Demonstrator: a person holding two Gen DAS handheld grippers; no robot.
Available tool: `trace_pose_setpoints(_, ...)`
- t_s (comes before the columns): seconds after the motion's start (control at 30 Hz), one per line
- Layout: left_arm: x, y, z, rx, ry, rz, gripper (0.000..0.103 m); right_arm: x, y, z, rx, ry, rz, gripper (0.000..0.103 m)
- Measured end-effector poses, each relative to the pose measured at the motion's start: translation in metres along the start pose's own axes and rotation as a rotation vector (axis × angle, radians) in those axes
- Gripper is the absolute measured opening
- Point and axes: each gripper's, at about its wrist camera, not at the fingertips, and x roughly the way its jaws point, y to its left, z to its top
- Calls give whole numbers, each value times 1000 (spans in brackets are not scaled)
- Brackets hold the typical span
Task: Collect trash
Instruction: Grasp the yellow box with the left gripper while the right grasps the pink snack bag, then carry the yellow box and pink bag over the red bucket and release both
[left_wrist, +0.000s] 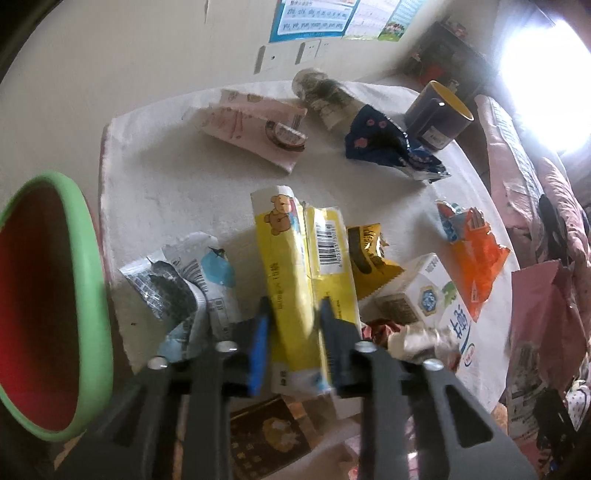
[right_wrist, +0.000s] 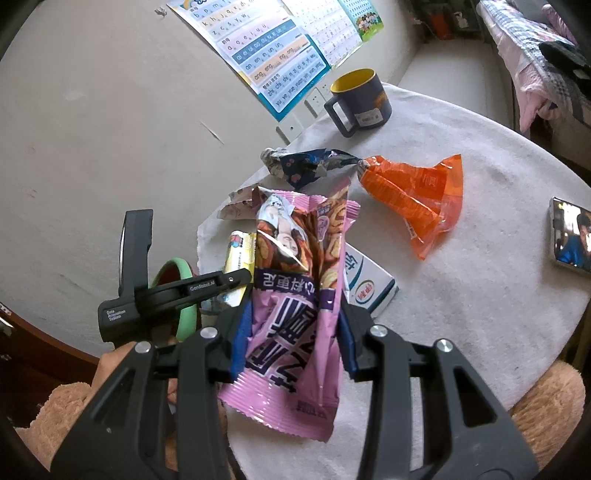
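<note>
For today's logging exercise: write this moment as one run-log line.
left gripper: shut on yellow wrapper | right gripper: shut on pink snack bag | green-rimmed bin: open, nearby

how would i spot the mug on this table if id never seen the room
Start at the white round table and look to its far edge, by the wall with the alphabet poster. The mug stands there upright, past the orange wrapper. It is the only rigid cup among crumpled wrappers: dark blue outside, yellow inside, with a squared handle.

One dark mug (right_wrist: 360, 98), one green-rimmed bin (left_wrist: 48, 306), one milk carton (right_wrist: 365, 284), one phone (right_wrist: 570, 236), two grippers, and about nine wrappers.
</note>
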Motion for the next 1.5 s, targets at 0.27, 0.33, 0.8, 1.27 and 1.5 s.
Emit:
trace_pose_setpoints(0.27,-23,-1,-11,20,-55,-1,15,-3,-3,-1,9,-10,16,39)
trace_pose_setpoints(0.33,-32,3,-13,5,-77,-12,15,-4,-3,-1,12,-11,16,39)
trace_pose_setpoints(0.8,-99,-5,-25,76,-257,5,14,-9,9,-2,-9,-22,19,39)
trace_pose_setpoints(1.27,-131,4,-30,76,-352,12,14,-11,23,-3,-39,-27,8,39)
trace_pose_setpoints(1.5,-140,12,-32,58,-378,5,14,-8,32,-5,-56,-19,3,39)
